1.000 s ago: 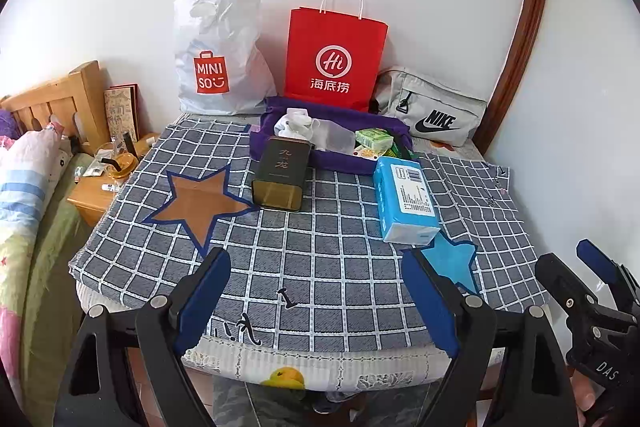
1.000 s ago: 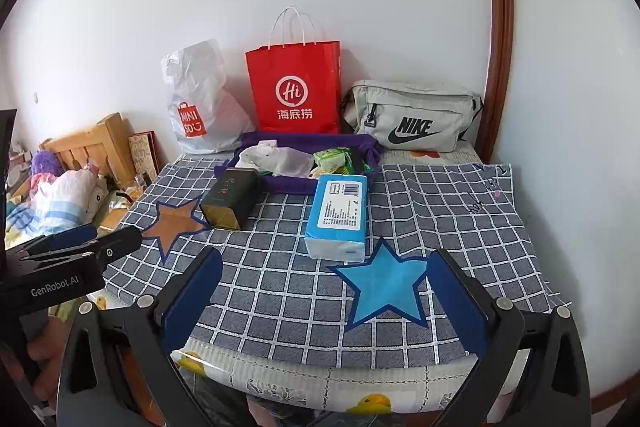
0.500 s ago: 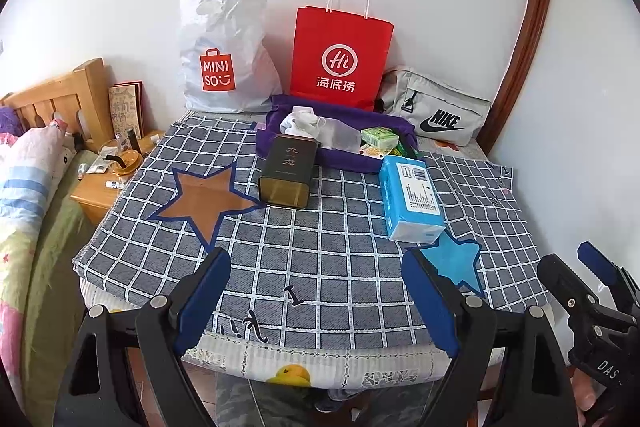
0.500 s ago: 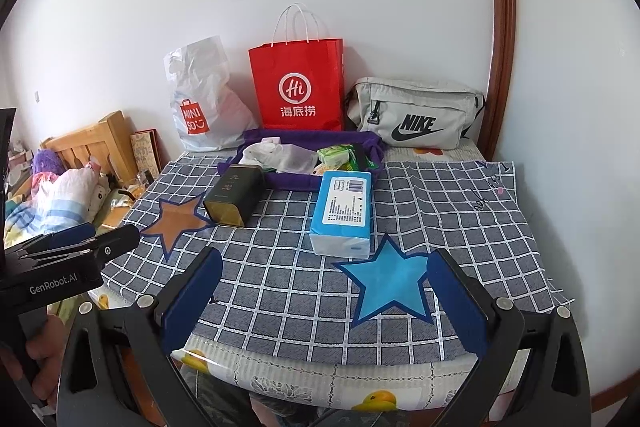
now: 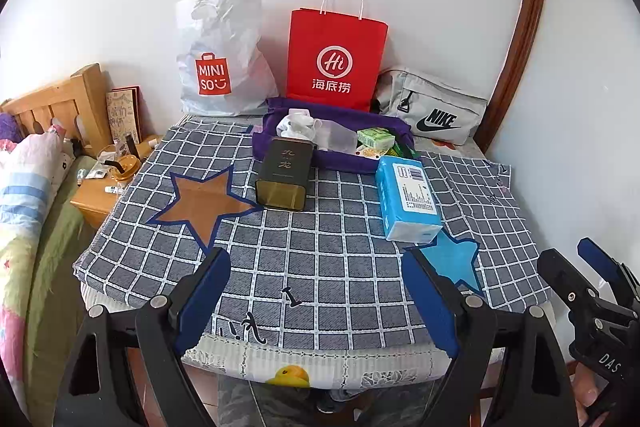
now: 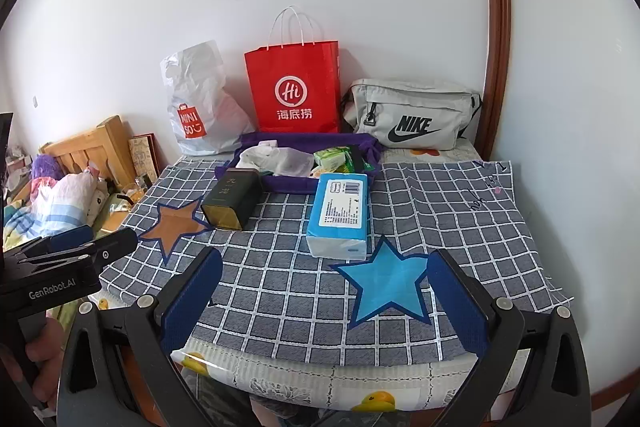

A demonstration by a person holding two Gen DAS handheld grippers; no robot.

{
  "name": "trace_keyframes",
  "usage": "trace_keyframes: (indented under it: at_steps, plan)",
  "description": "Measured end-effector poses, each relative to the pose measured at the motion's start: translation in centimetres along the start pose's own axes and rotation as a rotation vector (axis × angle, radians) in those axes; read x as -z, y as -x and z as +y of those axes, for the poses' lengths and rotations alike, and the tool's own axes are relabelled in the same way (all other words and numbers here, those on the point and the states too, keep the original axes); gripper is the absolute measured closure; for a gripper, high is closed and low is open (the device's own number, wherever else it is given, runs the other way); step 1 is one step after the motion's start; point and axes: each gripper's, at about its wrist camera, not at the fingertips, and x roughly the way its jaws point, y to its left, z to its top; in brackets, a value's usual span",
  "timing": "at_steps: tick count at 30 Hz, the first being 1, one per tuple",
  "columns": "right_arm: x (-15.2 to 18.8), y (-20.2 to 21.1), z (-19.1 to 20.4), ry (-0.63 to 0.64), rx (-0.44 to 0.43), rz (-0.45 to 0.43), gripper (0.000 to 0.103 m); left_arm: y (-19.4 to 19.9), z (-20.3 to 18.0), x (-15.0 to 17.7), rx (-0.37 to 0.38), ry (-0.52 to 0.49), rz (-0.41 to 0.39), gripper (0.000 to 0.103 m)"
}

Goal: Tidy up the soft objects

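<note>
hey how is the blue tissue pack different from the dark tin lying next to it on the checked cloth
The blue tissue pack is light blue with a white printed label; the dark tin is blackish with gold characters. The pack looks soft-wrapped and longer; the tin is rigid and shorter. The pack lies by the blue star, the tin by the brown star. Both lie flat, ends toward the cameras.

Black-framed left gripper (image 5: 316, 291) and right gripper (image 6: 324, 291) — blue pads (silver screws).
</note>
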Motion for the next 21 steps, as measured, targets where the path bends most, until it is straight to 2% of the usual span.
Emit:
trace_keyframes:
  at_steps: [21]
  plan:
    - [-0.02, 0.36, -0.43, -0.010, 0.000, -0.007, 0.002, 0.21, -0.33, -0.11, -0.001, -0.014, -0.004, 0.016]
